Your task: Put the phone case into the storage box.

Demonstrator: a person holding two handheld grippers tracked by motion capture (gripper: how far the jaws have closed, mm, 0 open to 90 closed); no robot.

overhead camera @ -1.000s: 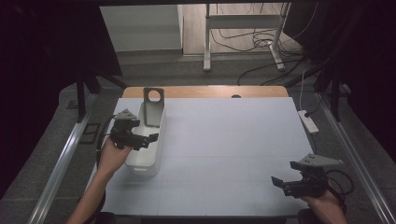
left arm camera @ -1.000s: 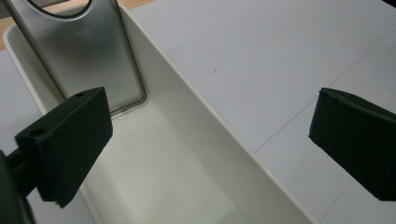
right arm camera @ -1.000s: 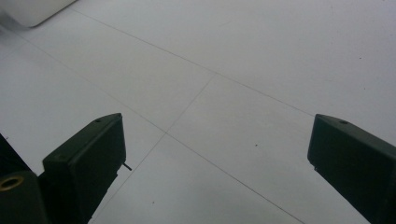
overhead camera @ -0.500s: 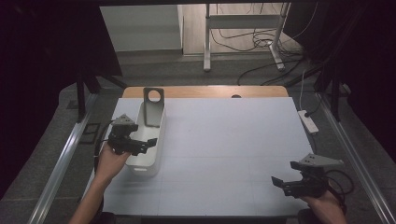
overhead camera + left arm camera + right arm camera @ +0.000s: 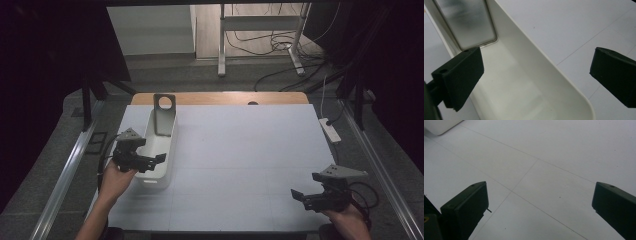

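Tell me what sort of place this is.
Likely a lab or recording workspace, not a home: a white-covered table with just a white bin, loose cables on the floor, and a power strip.

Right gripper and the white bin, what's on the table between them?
Nothing: in the high view, bare white table runs from the right gripper to the white bin. The right gripper view shows the same bare sheet.

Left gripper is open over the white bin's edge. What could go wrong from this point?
The left gripper straddles the white bin's long wall, jaws wide apart; closing there might pinch the thin rim and tip the bin. The metal plate leans upright at the far end and could topple if the bin jerks.
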